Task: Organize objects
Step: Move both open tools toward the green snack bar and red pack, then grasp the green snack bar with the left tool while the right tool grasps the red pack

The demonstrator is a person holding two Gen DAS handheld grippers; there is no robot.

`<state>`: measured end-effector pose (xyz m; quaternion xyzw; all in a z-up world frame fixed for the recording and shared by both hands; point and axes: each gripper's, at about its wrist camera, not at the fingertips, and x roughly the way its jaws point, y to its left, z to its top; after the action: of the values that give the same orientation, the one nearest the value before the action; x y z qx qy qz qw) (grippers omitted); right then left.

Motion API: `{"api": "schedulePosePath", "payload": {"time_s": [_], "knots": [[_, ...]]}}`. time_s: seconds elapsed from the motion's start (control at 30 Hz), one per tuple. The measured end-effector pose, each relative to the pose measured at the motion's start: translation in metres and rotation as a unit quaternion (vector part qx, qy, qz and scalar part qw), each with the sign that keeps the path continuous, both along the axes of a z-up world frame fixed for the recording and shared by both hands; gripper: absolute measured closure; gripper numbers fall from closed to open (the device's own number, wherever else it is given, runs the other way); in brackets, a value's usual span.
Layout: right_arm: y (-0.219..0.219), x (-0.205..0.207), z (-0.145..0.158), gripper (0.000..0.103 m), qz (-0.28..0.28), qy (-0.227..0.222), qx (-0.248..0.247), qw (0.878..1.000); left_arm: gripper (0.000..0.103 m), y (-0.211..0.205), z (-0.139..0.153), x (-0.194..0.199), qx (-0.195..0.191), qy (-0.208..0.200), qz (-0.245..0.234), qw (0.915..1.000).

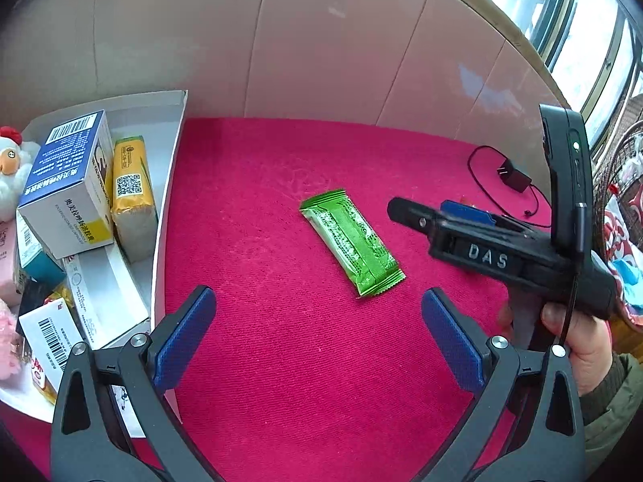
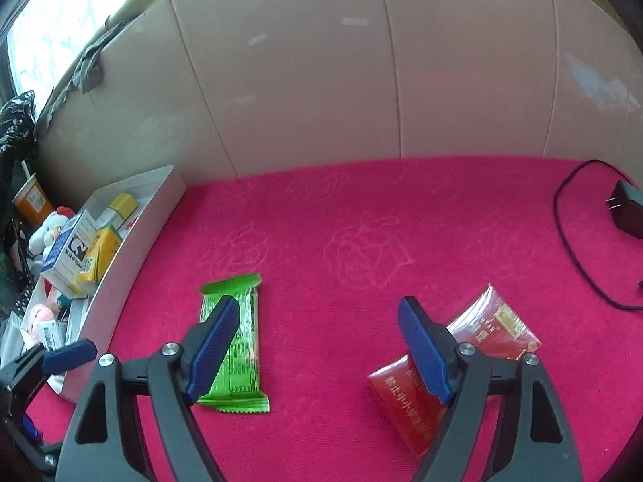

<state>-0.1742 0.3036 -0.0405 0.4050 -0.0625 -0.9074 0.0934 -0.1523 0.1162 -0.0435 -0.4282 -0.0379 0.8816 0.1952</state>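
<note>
A green snack packet (image 1: pixel 353 247) lies flat on the pink-red cushion; it also shows in the right wrist view (image 2: pixel 237 345), partly behind my right gripper's left finger. My left gripper (image 1: pixel 317 337) is open and empty, just short of the packet. My right gripper (image 2: pixel 317 349) is open and empty, low over the cushion between the green packet and a red packet (image 2: pixel 406 401). A clear red sachet (image 2: pixel 494 325) lies behind the red packet. A white box (image 1: pixel 168 184) at the left holds a blue-and-white carton (image 1: pixel 68 188) and a yellow pack (image 1: pixel 130 184).
The right gripper's body (image 1: pixel 502 249) reaches in from the right in the left wrist view. A black charger and cable (image 2: pixel 627 209) lie at the far right of the cushion. A beige sofa back (image 2: pixel 402 80) rises behind. Plush toys (image 1: pixel 8 164) sit left of the box.
</note>
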Motion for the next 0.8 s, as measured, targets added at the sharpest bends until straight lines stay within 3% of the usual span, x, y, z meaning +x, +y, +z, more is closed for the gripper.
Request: {"api": "schedulePosePath", "payload": {"time_s": [0.1,0.2,0.33,0.47,0.8], "knots": [[0.003,0.02,-0.003,0.022,0.0,-0.002,0.051,0.999,0.0,0.009,-0.002,-0.007,-0.014,-0.003,-0.001,0.9999],[0.026,0.048,0.006,0.022,-0.019,0.015,0.053,0.998,0.0,0.022,-0.003,-0.011,-0.019,-0.003,-0.002,0.9998],[0.067,0.093,0.026,0.02,-0.115,0.071,0.053,0.989,0.0,0.035,-0.004,-0.016,-0.019,0.0,0.012,0.9997],[0.093,0.092,0.006,0.018,-0.17,-0.001,0.016,0.985,0.0,0.037,-0.011,-0.016,-0.005,-0.015,0.018,0.9997],[0.072,0.06,-0.017,0.019,-0.181,-0.034,0.065,0.981,0.0,0.039,-0.019,-0.025,-0.028,-0.027,0.035,0.9986]]}}
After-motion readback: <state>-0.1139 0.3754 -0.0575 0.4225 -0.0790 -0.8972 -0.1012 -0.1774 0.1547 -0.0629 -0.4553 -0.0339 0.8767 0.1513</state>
